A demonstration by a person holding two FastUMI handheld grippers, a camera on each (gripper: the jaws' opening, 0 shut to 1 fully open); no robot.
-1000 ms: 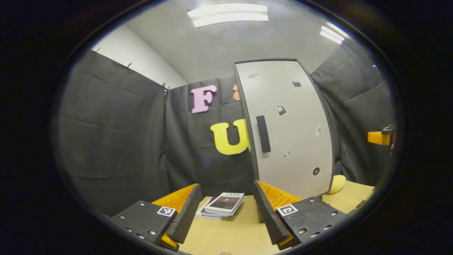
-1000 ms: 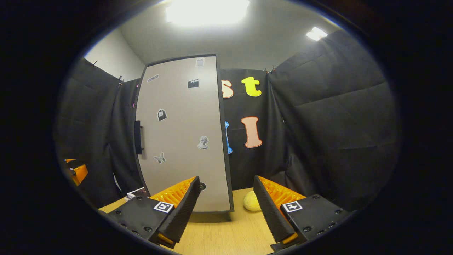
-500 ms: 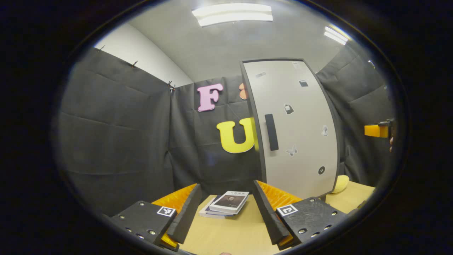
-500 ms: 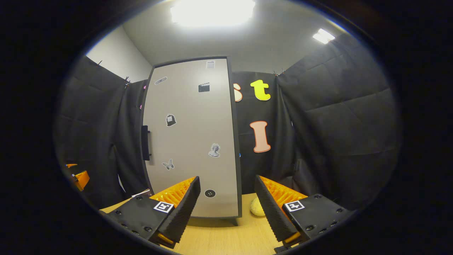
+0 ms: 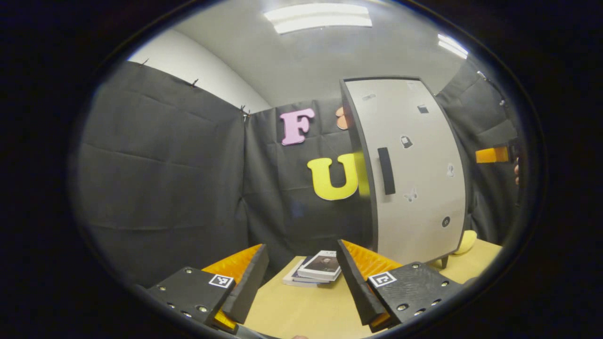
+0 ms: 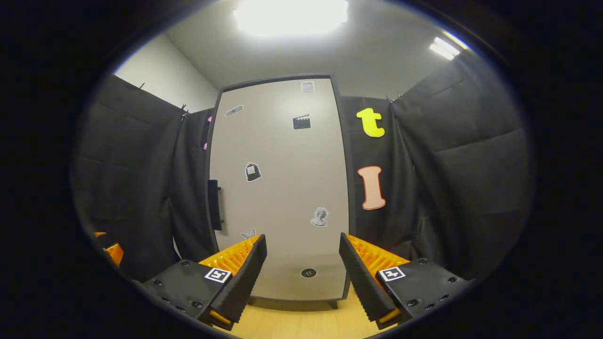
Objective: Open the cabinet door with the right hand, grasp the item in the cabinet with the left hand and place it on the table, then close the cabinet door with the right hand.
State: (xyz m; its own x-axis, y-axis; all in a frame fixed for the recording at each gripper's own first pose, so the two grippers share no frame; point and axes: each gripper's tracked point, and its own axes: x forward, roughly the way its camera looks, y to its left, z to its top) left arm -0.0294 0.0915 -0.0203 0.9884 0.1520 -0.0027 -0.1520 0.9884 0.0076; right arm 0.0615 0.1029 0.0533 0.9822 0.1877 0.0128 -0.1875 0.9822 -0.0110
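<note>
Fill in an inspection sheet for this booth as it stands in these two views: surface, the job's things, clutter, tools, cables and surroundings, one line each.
Surface: wooden table, bare in front of both tools.
Job's things: cabinet stands upright on the table, door shut; dark handle on the door's left edge; small stickers on the door. The item inside is hidden.
Clutter: stack of books left of the cabinet; yellow soft object at its right foot.
Tools: left tool open, holding nothing; right tool open, holding nothing, facing the door.
Cables: nothing seen.
Surroundings: black cloth walls, ceiling lights on.
</note>
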